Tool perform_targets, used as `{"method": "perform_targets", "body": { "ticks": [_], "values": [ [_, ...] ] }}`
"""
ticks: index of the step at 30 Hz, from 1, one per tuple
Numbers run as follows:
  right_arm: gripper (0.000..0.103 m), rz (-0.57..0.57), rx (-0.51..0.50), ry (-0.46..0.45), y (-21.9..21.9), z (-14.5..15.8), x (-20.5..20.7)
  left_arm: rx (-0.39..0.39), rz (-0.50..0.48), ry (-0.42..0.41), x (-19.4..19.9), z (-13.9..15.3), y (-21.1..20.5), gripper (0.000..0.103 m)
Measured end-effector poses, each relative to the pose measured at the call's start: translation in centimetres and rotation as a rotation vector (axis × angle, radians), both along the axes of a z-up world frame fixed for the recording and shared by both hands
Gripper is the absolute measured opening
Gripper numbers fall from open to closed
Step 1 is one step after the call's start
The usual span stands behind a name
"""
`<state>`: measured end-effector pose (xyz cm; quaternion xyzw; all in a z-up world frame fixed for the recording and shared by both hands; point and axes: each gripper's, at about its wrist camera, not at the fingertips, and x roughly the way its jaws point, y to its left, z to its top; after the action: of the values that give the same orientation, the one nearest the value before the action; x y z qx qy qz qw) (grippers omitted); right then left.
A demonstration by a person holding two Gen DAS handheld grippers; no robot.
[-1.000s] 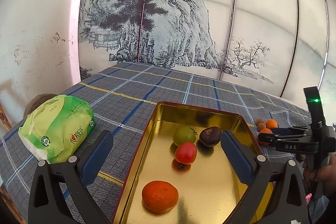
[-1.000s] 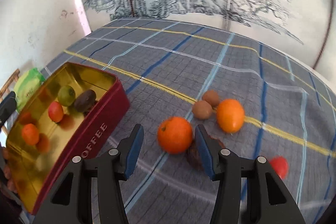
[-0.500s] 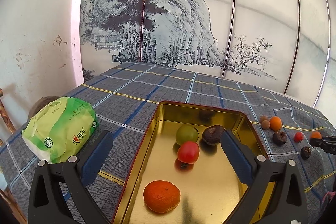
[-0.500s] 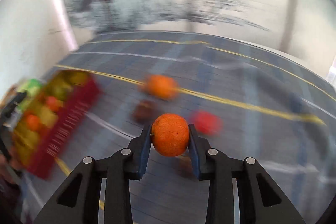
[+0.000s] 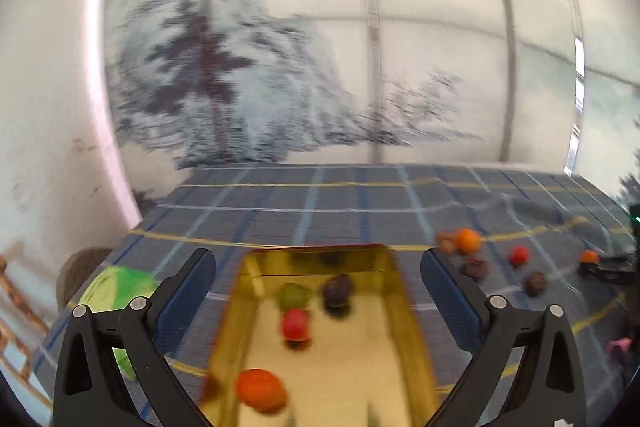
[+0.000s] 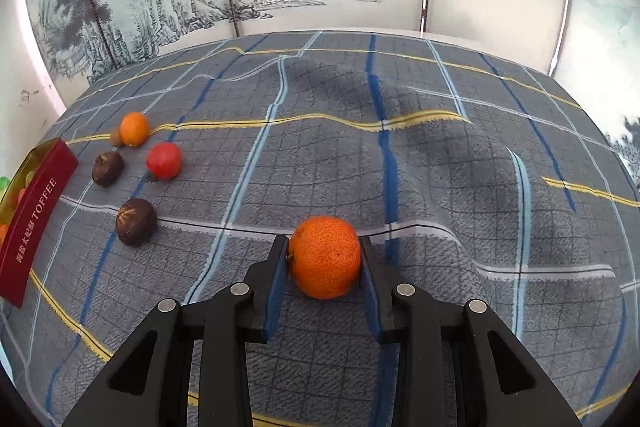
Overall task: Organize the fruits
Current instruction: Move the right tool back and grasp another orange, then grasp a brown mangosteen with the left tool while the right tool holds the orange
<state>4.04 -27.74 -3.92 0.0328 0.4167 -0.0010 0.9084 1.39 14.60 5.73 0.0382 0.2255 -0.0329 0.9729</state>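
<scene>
Lifted tangerine (image 6: 324,257) now over open cloth (image 6: 440,167).

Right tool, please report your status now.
Right tool shut on orange. Left tool open over tin. Loose fruit between orange and tin.

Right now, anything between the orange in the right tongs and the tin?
Yes. The orange, clamped in the right tongs, has loose fruit between it and the toffee tin: a dark brown fruit nearest, a second one and a red fruit further back.
</scene>
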Motion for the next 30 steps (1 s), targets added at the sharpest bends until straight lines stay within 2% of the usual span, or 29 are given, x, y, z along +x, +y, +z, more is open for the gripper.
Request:
{"method": "perform_targets", "body": {
  "ticks": [3,5,7,10,12,14,15,18,22,24,25,27,29,30],
  "values": [
    [0.035,0.006,0.011,0.001,0.0,-0.1,0.0,-0.004,-0.14,0.104,1.6,-0.2,-4.2,0.102],
    [0.035,0.0,0.042,0.0,-0.4,-0.2,0.0,-0.008,-0.247,0.187,2.9,-1.3,-8.1,0.101],
    [0.035,-0.008,0.07,-0.003,-0.8,-0.2,0.0,0.007,-0.314,0.235,3.7,-2.4,-11.3,0.101],
    [0.035,-0.006,0.104,-0.019,-1.3,-0.1,-0.2,0.007,-0.403,0.302,4.7,-4.1,-15.7,0.095],
    [0.035,-0.002,0.123,-0.029,-1.4,0.0,-0.3,0.023,-0.425,0.354,6.2,-5.5,-18.1,0.091],
    [0.035,0.004,0.141,-0.036,-1.6,0.0,-0.4,0.03,-0.43,0.404,7.4,-6.6,-19.9,0.075],
    [0.035,0.006,0.148,-0.04,-1.6,0.1,-0.4,0.028,-0.437,0.434,8.0,-7.3,-20.3,0.073],
    [0.035,0.01,0.174,-0.055,-1.8,0.2,-0.6,0.036,-0.424,0.501,9.5,-9.2,-21.1,0.073],
    [0.036,0.019,0.2,-0.066,-2.0,0.3,-0.8,0.044,-0.427,0.525,9.9,-10.7,-21.6,0.075],
    [0.036,0.019,0.2,-0.064,-1.9,0.2,-0.7,0.053,-0.428,0.53,10.1,-11.1,-21.7,0.071],
    [0.036,0.021,0.199,-0.059,-1.9,0.2,-0.7,0.072,-0.428,0.54,10.1,-11.4,-22.0,0.062],
    [0.036,0.035,0.19,-0.04,-1.6,0.0,-0.4,0.115,-0.431,0.506,9.6,-11.8,-22.8,0.057],
    [0.036,0.039,0.173,-0.022,-1.3,-0.3,-0.1,0.109,-0.455,0.493,9.1,-11.5,-23.2,0.034],
    [0.035,0.039,0.171,-0.019,-1.3,-0.3,-0.1,0.129,-0.449,0.483,8.9,-11.5,-23.4,0.034]
  ]
}}
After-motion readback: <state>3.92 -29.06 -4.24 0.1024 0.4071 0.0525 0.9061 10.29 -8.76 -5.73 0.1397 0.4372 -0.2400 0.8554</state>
